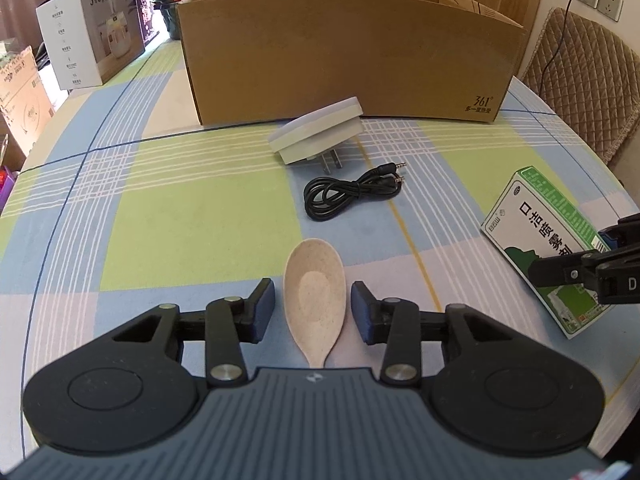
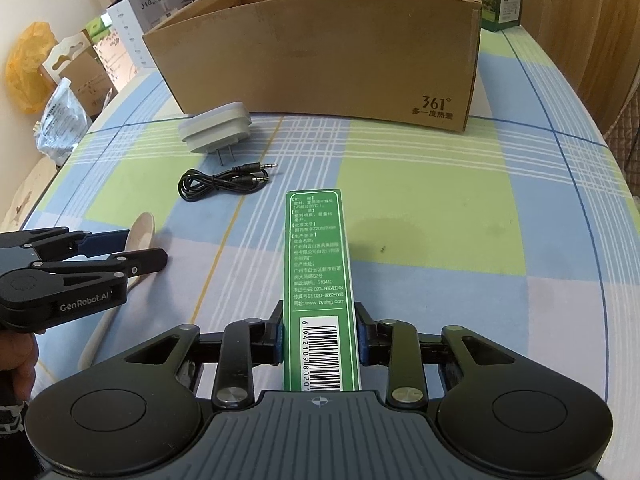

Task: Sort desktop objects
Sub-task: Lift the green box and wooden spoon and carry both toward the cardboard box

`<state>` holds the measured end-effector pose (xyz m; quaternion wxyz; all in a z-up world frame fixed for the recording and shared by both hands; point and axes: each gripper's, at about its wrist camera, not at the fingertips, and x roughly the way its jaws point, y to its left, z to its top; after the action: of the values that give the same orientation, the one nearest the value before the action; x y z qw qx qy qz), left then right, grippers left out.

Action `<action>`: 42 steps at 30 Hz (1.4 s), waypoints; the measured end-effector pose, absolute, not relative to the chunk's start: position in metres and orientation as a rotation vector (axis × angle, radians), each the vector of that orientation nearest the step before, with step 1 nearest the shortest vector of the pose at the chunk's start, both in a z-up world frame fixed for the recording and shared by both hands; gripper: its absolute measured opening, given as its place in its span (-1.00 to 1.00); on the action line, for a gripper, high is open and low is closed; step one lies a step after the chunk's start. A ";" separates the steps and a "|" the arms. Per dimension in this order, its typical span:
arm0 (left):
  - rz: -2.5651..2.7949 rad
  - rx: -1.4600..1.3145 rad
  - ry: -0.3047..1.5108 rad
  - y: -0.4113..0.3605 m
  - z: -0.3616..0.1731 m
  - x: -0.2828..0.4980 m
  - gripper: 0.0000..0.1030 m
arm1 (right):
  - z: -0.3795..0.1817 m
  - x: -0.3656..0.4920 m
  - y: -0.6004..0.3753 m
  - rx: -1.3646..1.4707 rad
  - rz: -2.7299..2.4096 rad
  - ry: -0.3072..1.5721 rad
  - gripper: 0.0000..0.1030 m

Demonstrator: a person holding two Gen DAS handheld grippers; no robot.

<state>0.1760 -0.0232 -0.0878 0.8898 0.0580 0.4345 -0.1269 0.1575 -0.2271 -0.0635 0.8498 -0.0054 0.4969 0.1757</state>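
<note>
Sorting is at an early stage. Four items remain outside the cardboard box point(image 2: 320, 52) at the far side of the worktop point(image 2: 460, 216): a white plug adapter point(image 1: 316, 132) just in front of the box, a coiled black audio cable point(image 1: 352, 192) beside it, a beige spoon point(image 1: 314, 296) and a green-and-white medicine carton point(image 2: 318, 280). The visible part of the box interior shows nothing; its floor is hidden.

The left hand-held gripper point(image 1: 313, 312) is spread wide, with the spoon's bowl lying between its pads and touching neither; the spoon rests flat on the worktop. The right hand-held gripper point(image 2: 320, 340) is pinching the carton near its barcode end, both pads against its sides. Whether the carton is lifted clear cannot be told.
</note>
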 end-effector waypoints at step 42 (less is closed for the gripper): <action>-0.325 0.063 0.838 -0.046 0.001 0.173 -0.47 | 0.026 0.153 -0.227 -0.094 0.332 0.861 -0.46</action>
<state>0.1727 -0.0455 0.0015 0.9002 0.0303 0.4050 -0.1571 0.1530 -0.2270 0.0259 0.8944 -0.0455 0.4151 0.1602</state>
